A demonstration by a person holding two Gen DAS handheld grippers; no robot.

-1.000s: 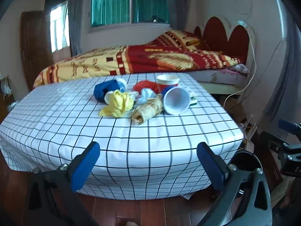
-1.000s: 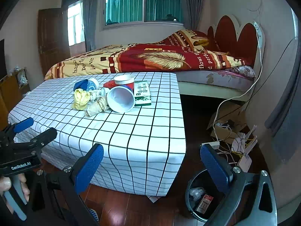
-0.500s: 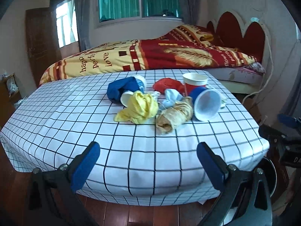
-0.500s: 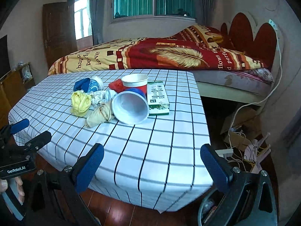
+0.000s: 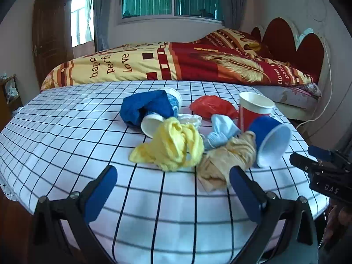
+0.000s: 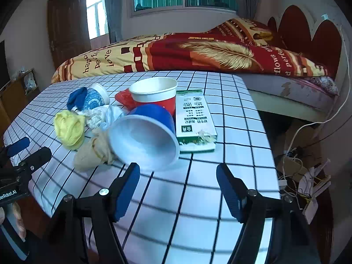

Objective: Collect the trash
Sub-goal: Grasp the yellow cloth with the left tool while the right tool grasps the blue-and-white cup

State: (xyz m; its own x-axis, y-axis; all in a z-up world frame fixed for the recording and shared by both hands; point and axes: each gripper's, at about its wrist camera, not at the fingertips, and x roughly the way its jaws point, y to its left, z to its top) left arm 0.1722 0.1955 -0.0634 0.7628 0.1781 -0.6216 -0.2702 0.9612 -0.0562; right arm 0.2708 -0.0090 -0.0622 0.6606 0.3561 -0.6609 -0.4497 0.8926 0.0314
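Spreading across the middle of the checked tabletop (image 5: 66, 136), toward its far right side, the trash sits in one tight heap with the bed (image 5: 198, 66) just behind the table's far edge. Largest in the pile is the blue paper cup (image 6: 145, 136), tipped on its side with its white mouth facing the near edge, leaning against the upright red paper cup (image 6: 156, 96); a flattened green-and-white carton (image 6: 193, 121) lies flat just beside both, nearest the right edge. Toward the left come a tan crumpled wad (image 5: 224, 165), a yellow crumpled bag (image 5: 173, 147), a blue cloth-like wad (image 5: 145, 107) with a small patterned cup (image 6: 96, 99), a red plastic scrap (image 5: 211, 107) and a pale blue mask (image 5: 222, 129). The right gripper (image 6: 178, 189) hangs over the near edge with nothing between its fingers; its jaws have just been closing partway and stand apart, lined up with the blue cup's mouth. The left gripper (image 5: 173, 189) hovers spread wide and empty, facing the tan and yellow wads. The likely trouble: the tipped cup is light and round, so a finger nudging its rim could roll it into the carton or off the right edge, and a narrowed gap may not clear the wide mouth. The soft wads touch one another, so a pinch could drag neighbours along or slip off.
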